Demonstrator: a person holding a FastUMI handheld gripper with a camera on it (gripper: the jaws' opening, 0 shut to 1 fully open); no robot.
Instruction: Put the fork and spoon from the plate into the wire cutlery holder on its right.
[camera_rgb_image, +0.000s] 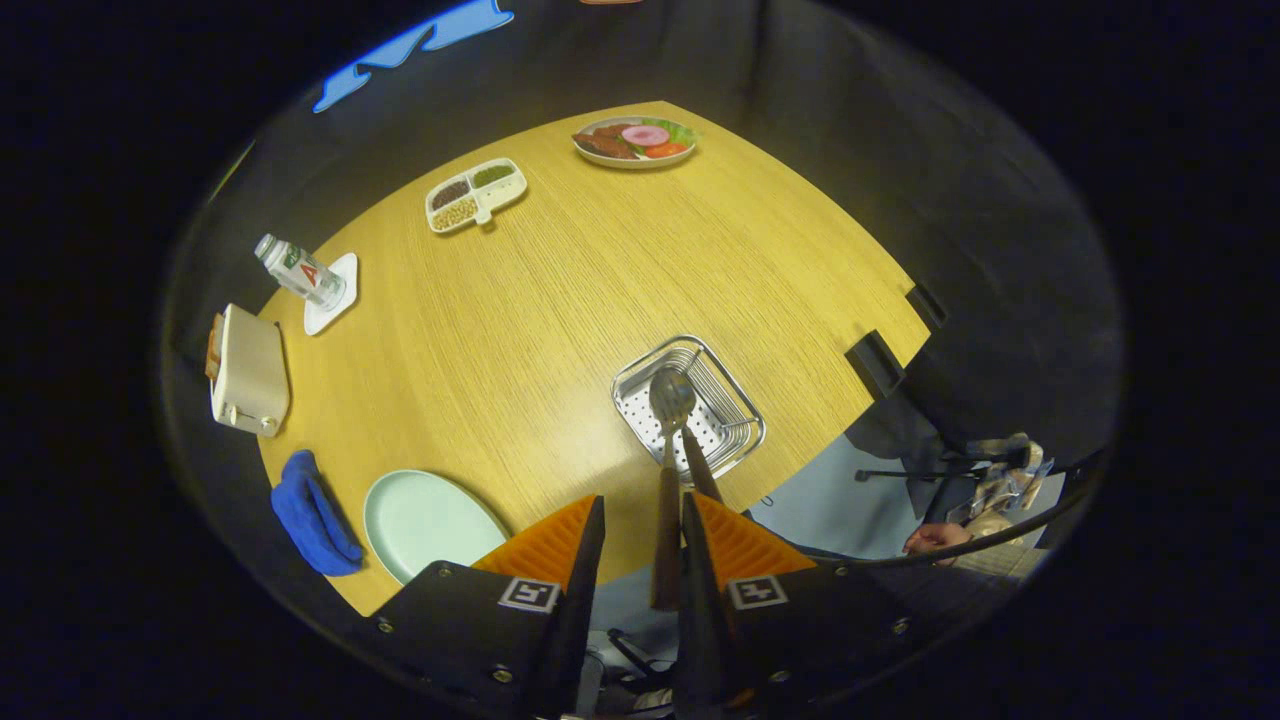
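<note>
Light wood-grain table (560, 300). On it: pale green round plate (425, 520) at the near edge, blue folded cloth (312, 512) just beside it, cream toaster (250, 370), clear plastic bottle (297, 270) lying on a white square coaster (338, 300), white divided dish of beans (476, 194), white plate of food (634, 141) at the far edge, silver wire cutlery holder (690, 405) near the front edge.

place: staged dining booth | cues: wooden table (560, 300), food plate (634, 141) (likely fake), toaster (248, 370)
</note>
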